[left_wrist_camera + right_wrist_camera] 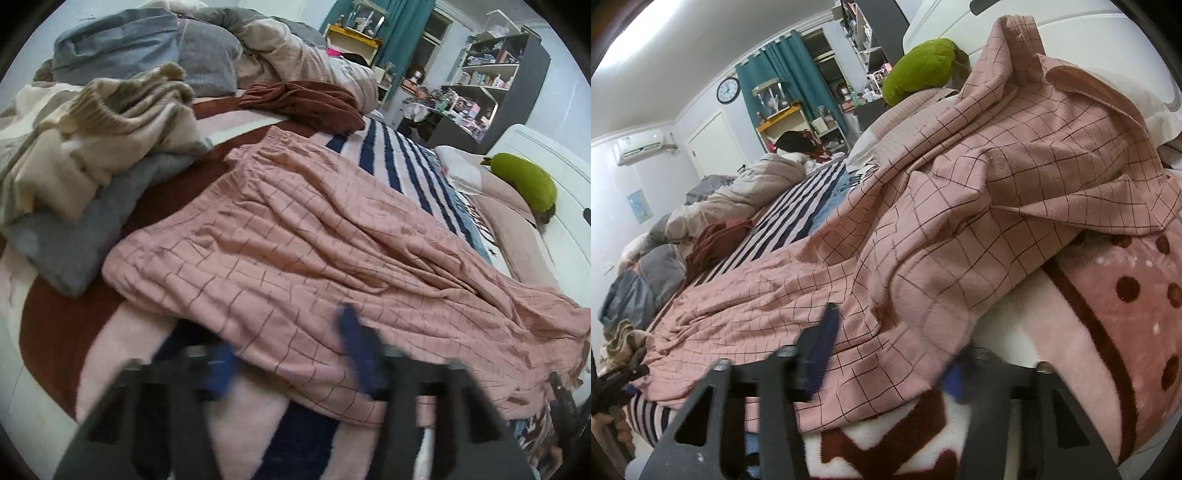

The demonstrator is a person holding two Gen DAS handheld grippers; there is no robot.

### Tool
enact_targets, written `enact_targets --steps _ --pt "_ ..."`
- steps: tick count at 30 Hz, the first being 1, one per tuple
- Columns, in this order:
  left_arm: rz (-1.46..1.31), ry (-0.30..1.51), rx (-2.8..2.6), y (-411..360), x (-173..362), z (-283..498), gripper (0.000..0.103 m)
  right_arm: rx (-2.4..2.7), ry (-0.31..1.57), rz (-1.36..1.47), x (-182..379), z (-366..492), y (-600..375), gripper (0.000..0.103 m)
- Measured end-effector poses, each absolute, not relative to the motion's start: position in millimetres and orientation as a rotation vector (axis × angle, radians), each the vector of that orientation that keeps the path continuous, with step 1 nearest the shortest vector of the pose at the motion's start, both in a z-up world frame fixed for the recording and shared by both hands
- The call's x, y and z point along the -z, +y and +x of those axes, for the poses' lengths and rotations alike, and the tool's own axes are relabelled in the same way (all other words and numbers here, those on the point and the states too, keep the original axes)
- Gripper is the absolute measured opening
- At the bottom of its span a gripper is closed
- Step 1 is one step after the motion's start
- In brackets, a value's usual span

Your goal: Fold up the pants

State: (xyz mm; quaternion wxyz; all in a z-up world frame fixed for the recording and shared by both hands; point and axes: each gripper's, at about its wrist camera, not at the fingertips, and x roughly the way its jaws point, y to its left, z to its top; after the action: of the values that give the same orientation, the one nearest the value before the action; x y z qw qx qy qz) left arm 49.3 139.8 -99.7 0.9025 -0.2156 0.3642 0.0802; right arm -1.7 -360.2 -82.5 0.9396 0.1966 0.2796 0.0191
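Two hand-held grippers, left [291, 354] and right [890, 354], stand open at the near edge of the pink checked pants [332, 236], spread ahead on the bed [388, 147]. Each should pinch both layers before lifting together.

The left gripper [288, 354] and the right gripper [890, 350] both hold their blue-tipped fingers spread wide apart.
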Motion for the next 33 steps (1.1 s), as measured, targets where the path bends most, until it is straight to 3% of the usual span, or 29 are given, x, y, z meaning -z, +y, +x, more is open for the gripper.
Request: enact_targets --steps 2,5,18,33 --pt "-0.462 0.74 -0.13 141 96 49 0.012 -0.026 0.567 0.39 79 -4 -360 0.014" --pt "-0.458 0.697 -0.115 142 85 43 0.006 -0.039 0.548 0.399 71 -8 -364 0.006" --pt "-0.404 0.569 -0.095 145 37 37 0.005 -0.123 0.444 0.305 21 -10 -360 0.003" --pt "-0.364 0.573 -0.051 144 39 34 0.005 -0.157 0.514 0.408 37 -18 -363 0.002"
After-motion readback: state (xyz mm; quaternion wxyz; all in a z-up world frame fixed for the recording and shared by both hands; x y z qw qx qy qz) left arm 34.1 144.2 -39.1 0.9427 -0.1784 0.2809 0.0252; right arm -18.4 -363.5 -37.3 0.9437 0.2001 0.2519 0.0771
